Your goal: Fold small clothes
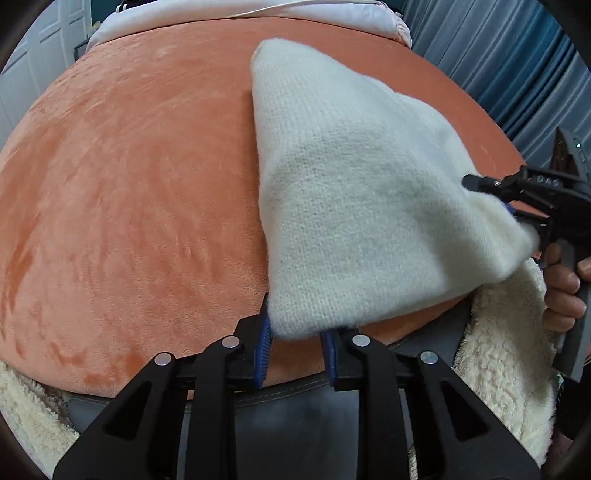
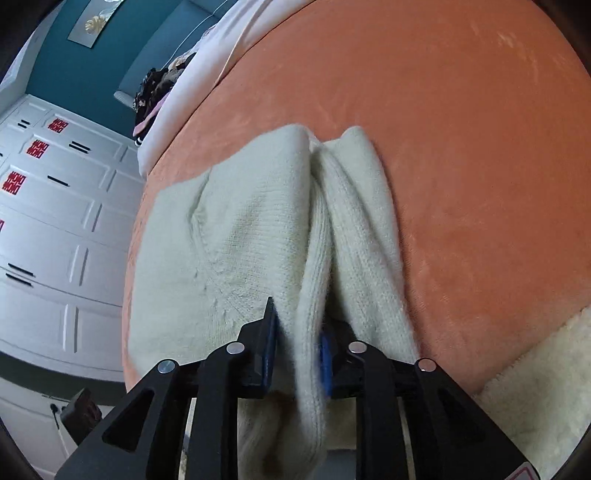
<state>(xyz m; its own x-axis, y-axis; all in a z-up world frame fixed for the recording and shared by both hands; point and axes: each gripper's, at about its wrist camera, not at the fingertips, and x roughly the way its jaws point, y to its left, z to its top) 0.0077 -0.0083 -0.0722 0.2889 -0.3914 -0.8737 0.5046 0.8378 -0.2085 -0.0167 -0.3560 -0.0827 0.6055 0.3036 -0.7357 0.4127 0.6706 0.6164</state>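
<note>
A cream knit garment point(image 1: 351, 184) lies partly lifted over an orange plush surface point(image 1: 129, 203). My left gripper point(image 1: 295, 332) is shut on the garment's near corner, with blue pads on both sides of the cloth. My right gripper point(image 1: 513, 206) pinches the garment's right corner in the left wrist view, held by a hand. In the right wrist view my right gripper point(image 2: 297, 339) is shut on a bunched fold of the cream knit point(image 2: 229, 236), which drapes over the orange surface point(image 2: 461, 166).
A fluffy cream blanket point(image 1: 506, 332) hangs along the near edge of the orange surface. A white quilt point(image 1: 240, 11) lies at the far end. White cabinet doors point(image 2: 55, 221) and a teal wall point(image 2: 74, 66) stand to the left in the right wrist view.
</note>
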